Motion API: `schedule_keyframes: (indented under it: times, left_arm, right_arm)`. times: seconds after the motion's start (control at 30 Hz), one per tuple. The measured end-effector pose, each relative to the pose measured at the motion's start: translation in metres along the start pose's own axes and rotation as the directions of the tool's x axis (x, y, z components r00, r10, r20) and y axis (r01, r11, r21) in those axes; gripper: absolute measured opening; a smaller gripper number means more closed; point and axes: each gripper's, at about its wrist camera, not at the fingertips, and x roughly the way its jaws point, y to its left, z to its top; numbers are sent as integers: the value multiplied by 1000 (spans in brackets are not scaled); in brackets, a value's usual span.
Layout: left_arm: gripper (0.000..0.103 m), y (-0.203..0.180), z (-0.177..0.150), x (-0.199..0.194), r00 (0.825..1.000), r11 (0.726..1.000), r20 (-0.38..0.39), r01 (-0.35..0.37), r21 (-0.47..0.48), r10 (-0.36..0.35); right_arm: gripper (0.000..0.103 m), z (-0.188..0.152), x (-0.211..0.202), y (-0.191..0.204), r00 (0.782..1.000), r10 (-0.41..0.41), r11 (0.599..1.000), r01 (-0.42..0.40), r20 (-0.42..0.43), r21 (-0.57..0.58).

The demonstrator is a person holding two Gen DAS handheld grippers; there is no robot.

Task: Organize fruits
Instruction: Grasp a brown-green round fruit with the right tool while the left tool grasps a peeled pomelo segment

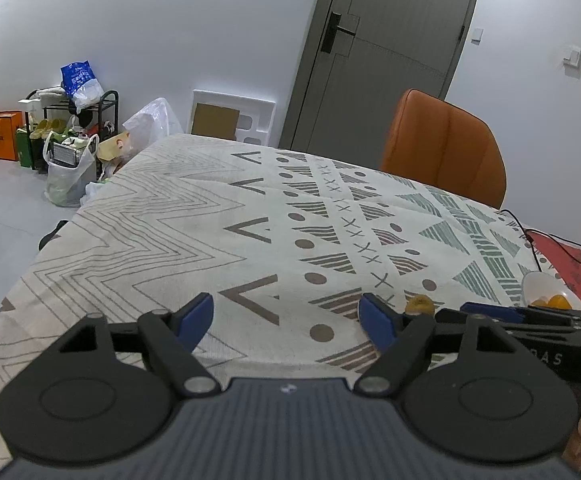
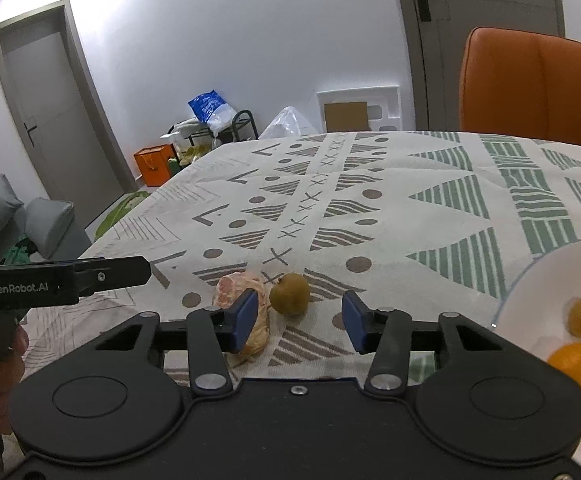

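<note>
The table (image 2: pixel 430 216) carries a patterned cloth with wide bare room toward 12 o'clock, up to the far edge by the orange chair (image 2: pixel 530 84). The right gripper (image 2: pixel 300 320) has jaws spread, nothing pinched; the kiwi (image 2: pixel 289 294) sits just ahead, the peeled citrus (image 2: pixel 230 294) at 10 o'clock. The white bowl (image 2: pixel 538 292) holds fruit at 3 o'clock. The left gripper (image 1: pixel 286 320) has jaws spread, empty, and reads "GenRobot.AI".

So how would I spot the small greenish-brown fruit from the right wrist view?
Start at the patterned tablecloth, near its front edge. The greenish-brown fruit sits beside a peeled pinkish citrus piece, left of the white bowl. It alone is whole, round and dull olive.
</note>
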Motion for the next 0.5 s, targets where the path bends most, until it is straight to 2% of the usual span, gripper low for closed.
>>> schedule_keyframes:
  times: [0.27,0.3,0.4,0.5]
  left_arm:
    - [77,4,3,7,1000,1000,-7,-1,-5,1]
    - [77,4,3,8,1000,1000,-8,0,-5,0]
    - [77,3,4,10,1000,1000,-13,1,-1,-1]
    - [77,1,5,12,1000,1000,-15,2,1,-2]
  right_arm:
    - [44,6,19,1,1000,15,1000,-15,-25,-6]
    - [41,7,22,1,999,17,1000,-18,-29,-6]
    - [25,7,30,1,999,26,1000,-26,-46,-4]
    - [24,8,28,1,999,28,1000,-29,-39,-3]
